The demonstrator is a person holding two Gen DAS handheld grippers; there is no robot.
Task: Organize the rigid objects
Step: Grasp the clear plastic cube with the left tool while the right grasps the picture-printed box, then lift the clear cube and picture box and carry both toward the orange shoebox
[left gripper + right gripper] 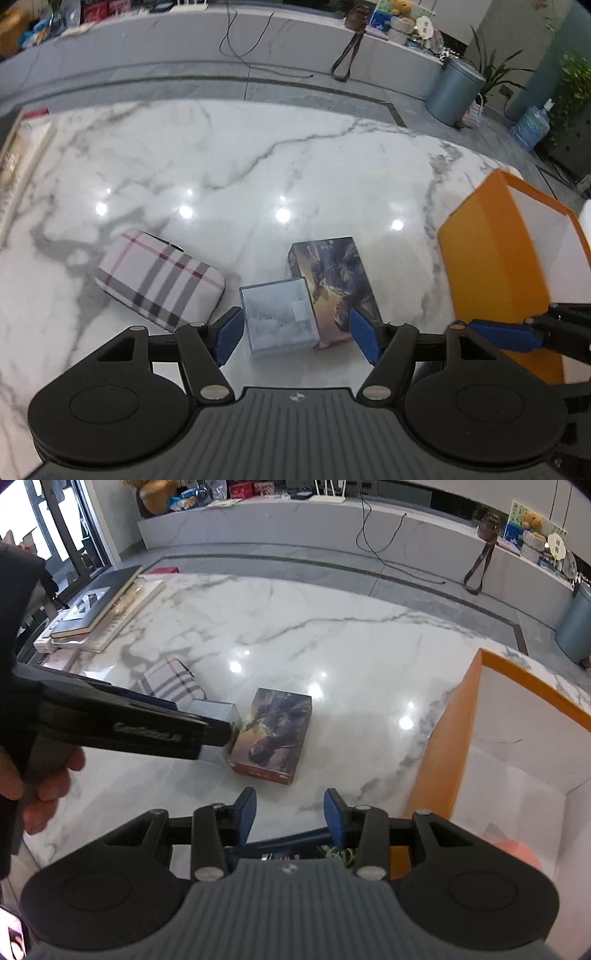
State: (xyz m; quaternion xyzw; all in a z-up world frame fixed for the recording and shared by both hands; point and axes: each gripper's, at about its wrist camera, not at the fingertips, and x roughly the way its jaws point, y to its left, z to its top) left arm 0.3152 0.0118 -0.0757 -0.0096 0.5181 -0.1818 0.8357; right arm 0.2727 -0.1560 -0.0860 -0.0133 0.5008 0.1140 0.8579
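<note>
Plaid case (160, 278), pale clear box (279, 319) and picture box (334, 284) (lying flat) beside open orange box (491, 273).

pretty bright, ceiling lights throw round glare spots on the glossy marble table (258, 155), heavy fisheye bending at the edges, slight motion blur, soft shadows

A round grey metal bin (455, 92) is standing at two o'clock, a black cable (251, 48) trailing over the long marble ledge (184, 40) at twelve.
</note>
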